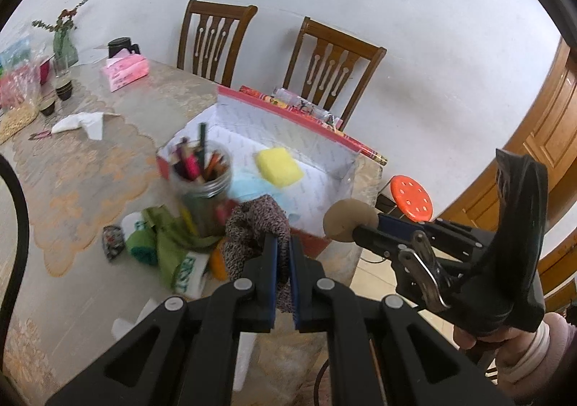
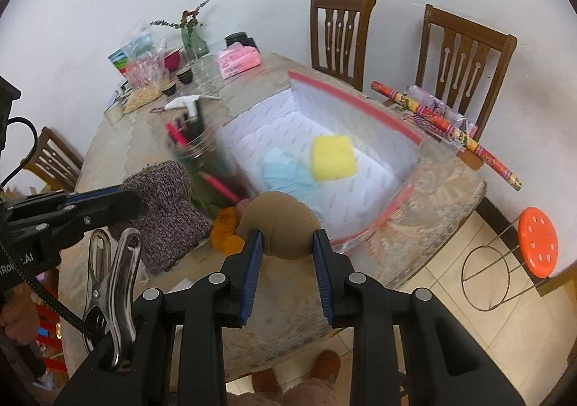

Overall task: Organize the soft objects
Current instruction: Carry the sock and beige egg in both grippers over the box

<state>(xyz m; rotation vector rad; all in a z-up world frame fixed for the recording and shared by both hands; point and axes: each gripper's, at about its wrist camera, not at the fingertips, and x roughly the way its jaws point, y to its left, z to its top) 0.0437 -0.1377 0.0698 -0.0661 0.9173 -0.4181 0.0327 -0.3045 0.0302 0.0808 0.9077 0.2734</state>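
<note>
A: What shows on the left wrist view?
B: The left gripper (image 1: 283, 261) is clenched on a speckled knit cloth (image 1: 252, 225), lifted beside the pencil jar (image 1: 202, 182), near the box (image 1: 335, 171).

A: And the right wrist view?
B: The right gripper (image 2: 286, 243) is grasping a tan foam ball (image 2: 279, 225) over the worktop (image 2: 443, 171) at the box's near edge; a yellow sponge (image 2: 333, 157) and blue cloth (image 2: 285, 171) lie inside.

The table (image 2: 443, 186) carries an open box (image 2: 360, 95) at its middle, a pencil jar (image 2: 202, 157) at nine o'clock, a pink tissue pack (image 2: 238, 61) at eleven, and wrapping rolls (image 2: 447, 126) at two.
</note>
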